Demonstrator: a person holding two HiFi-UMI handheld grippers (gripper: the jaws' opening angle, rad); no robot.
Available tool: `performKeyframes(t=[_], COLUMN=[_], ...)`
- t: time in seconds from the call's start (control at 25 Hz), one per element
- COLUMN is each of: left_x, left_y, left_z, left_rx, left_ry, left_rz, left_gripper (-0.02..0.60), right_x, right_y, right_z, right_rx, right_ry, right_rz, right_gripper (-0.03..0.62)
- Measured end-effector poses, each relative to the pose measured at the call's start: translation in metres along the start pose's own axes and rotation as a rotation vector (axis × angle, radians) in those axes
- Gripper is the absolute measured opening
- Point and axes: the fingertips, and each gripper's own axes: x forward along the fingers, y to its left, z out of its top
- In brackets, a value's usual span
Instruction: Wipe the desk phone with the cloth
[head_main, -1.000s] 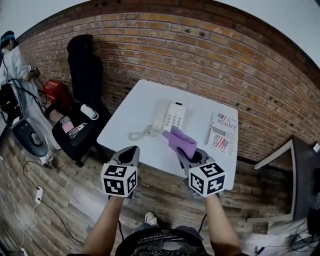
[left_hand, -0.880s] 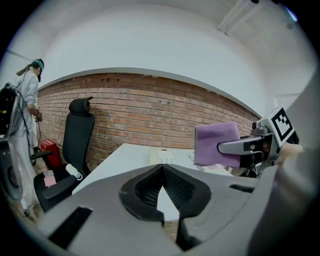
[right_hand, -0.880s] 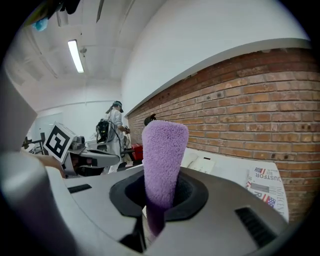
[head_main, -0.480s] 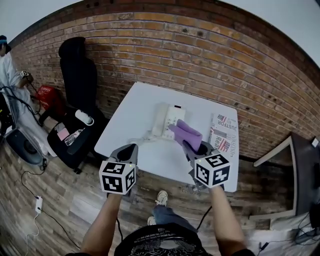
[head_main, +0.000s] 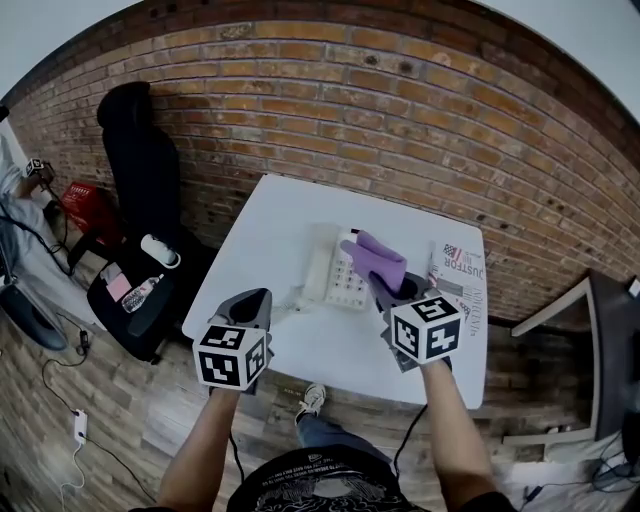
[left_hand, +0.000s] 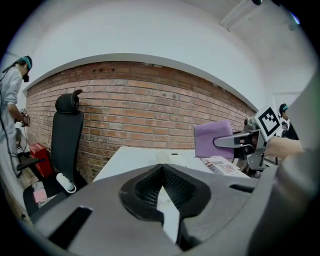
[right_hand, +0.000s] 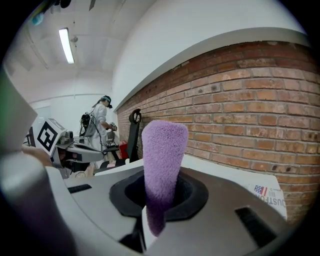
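cloth in hand, wiping judged not yet done: right gripper (head_main: 385, 285) clamped on the purple cloth (head_main: 376, 258), poised over the desk phone (head_main: 335, 280) at mid-table (head_main: 285, 215), contact unclear; left gripper (head_main: 258, 298) at the phone's 8 o'clock, jaws together, empty

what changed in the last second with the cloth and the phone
The right tool, shut on the purple cloth, has moved forward, bringing the cloth from the near side of the desk phone to over its keypad. The left tool stayed shut and empty; the phone did not move.
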Motion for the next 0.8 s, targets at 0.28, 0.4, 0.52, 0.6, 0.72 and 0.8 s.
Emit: performKeyframes(t=[0.28,0.4,0.52,0.6,0.72,0.8], left_x=[0.059,0.086,0.112,0.127,0.148,0.159], left_y=[0.024,0.031,0.035,0.035,0.036,0.037], left_z=[0.014,0.020,0.023,0.023,0.021,0.019], left_rx=[-0.006,-0.006,-0.006,-0.003,-0.003,-0.007], left_ry=[0.030,0.046,0.065,0.082,0.106,0.115], left_rz=[-0.026,-0.040,-0.059,-0.072,-0.088,-0.096], left_gripper=[0.005,0.005,0.005,0.005,0.005,0.005], right_x=[0.053,0.075,0.095,0.106,0.123,0.134], right_y=[-0.044,-0.062,-0.081,-0.093,-0.110,-0.120], right_z=[0.015,0.016,0.016,0.013,0.008,0.004], right_rx=[0.032,0.032,0.025,0.034,0.037,0.018], right_ry=[0.021,0.042,0.069,0.085,0.111,0.131], right_rz=[-0.026,-0.043,-0.061,-0.071,-0.084,-0.105], right_gripper=[0.046,0.044,0.044,0.046,0.046,0.046])
